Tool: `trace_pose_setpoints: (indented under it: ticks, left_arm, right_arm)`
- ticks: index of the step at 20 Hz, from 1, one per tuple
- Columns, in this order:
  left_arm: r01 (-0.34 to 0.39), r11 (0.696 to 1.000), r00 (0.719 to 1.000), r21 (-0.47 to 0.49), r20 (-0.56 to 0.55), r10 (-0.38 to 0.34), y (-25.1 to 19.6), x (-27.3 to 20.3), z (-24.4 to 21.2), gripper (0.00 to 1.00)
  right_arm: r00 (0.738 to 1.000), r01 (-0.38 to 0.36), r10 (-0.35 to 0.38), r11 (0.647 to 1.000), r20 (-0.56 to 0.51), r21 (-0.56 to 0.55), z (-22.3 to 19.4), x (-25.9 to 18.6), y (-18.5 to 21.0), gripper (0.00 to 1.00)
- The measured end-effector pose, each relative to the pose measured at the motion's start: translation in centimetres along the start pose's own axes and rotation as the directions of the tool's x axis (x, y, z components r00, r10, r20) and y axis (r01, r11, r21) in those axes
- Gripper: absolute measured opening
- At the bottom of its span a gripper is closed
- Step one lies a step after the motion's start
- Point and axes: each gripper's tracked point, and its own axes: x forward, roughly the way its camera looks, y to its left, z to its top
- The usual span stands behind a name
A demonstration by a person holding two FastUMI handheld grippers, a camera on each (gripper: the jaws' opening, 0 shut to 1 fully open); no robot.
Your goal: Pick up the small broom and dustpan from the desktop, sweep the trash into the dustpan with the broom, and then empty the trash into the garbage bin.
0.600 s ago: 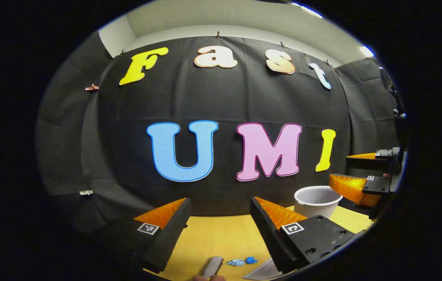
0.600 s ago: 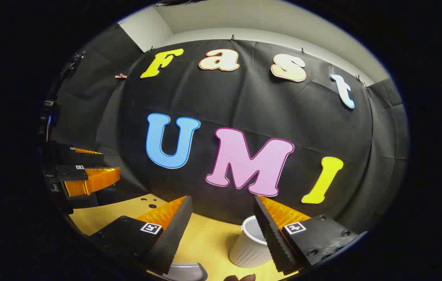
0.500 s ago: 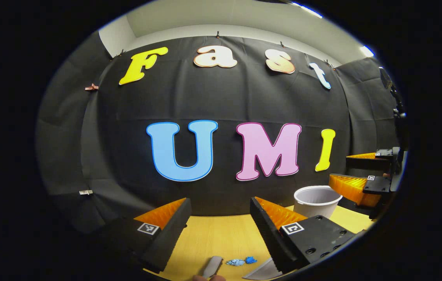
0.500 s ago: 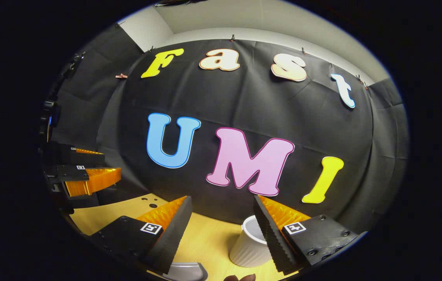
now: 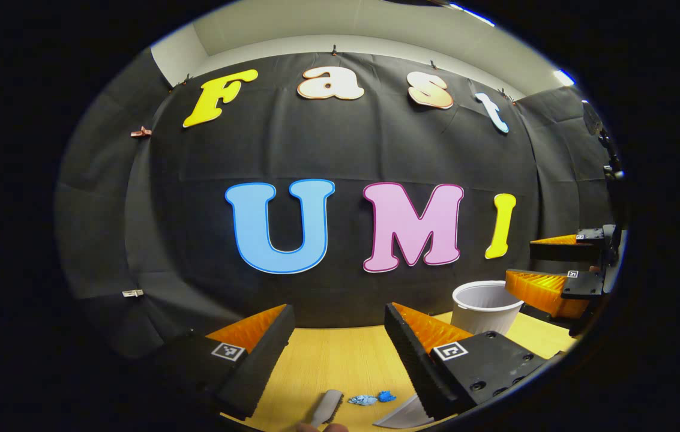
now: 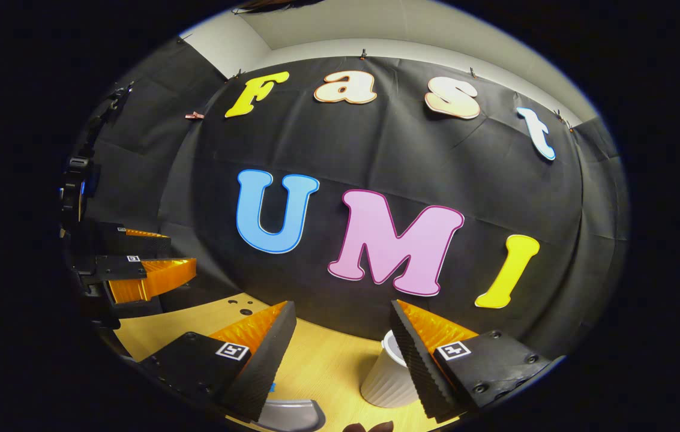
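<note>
My left gripper hovers open over the yellow desktop with nothing between its fingers. Below it lie a grey handle, some blue trash scraps and a pale flat edge that looks like the dustpan. The white ribbed garbage bin stands at the back right. My right gripper is also open and holds nothing, with the bin just behind its right finger. A grey curved piece lies under its left finger. Each gripper appears off to the side in the other's view, the right gripper and the left gripper.
The desktop runs back to the black cloth wall. Two small dark holes mark the desktop at the far left in the right gripper view. Part of a hand is at the bottom edge.
Both grippers have dipped slightly toward the desktop, and the right one has shifted a little. Both stay open and hold nothing.
</note>
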Motion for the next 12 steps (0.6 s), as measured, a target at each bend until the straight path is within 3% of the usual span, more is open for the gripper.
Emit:
trace_pose_setpoints:
  ticks: [4,7,9,12]
  left_arm:
    - [0.008,1.0,1.0,0.003,-0.01,-0.008,-0.5,-0.2,-0.3,0.98]
    - [0.009,1.0,1.0,0.006,-0.024,-0.009,-0.6,-0.9,-1.5,0.98]
    - [0.006,1.0,0.999,-0.002,-0.036,-0.006,-0.5,-0.9,-1.9,0.98]
    - [0.0,1.0,0.999,-0.014,-0.051,-0.001,-0.5,-1.0,-2.4,0.98]
  right_arm:
    - [0.999,-0.023,0.023,1.0,-0.033,-0.015,-1.0,-0.1,0.4,0.98]
    - [0.984,-0.094,0.089,0.995,-0.153,-0.025,-4.2,-0.7,1.3,0.97]
    - [0.95,-0.164,0.152,0.986,-0.272,-0.023,-7.4,-1.7,2.1,0.97]
    - [0.855,-0.244,0.222,0.97,-0.469,0.013,-12.9,-4.3,2.9,0.98]
